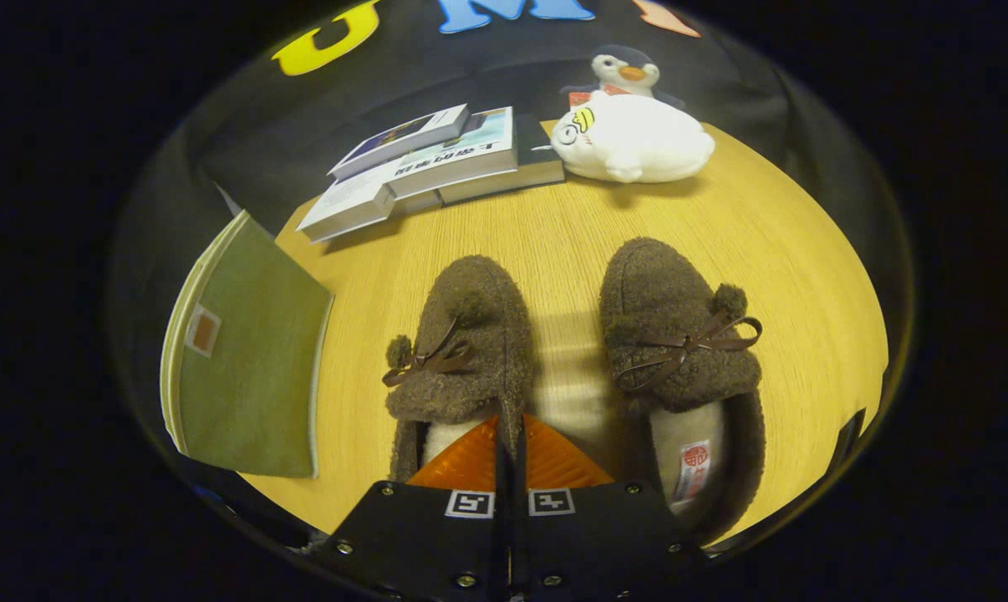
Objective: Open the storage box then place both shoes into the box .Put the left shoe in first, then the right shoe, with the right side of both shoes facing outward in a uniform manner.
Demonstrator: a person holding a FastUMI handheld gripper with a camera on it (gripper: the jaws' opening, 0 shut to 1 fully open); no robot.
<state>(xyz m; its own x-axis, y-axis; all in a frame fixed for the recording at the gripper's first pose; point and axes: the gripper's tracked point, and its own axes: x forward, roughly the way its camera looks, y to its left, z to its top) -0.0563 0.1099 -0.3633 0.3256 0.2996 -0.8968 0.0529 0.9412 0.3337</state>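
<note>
**Gripper closed on inner wall of left shoe**

The gripper [511, 456] has its fingers drawn nearly together, pinching the inner side wall of the left shoe [462, 351] at its opening. The right shoe [679, 359] stands just beside it, apart from the fingers, toes pointing away. Both rest on the tabletop [805, 251]. A green storage box [245, 359] lies to the left of the left shoe, lid closed. Beyond the shoes: stacked books [429, 167], a white plush toy [633, 142] and a penguin toy [625, 71].
</note>
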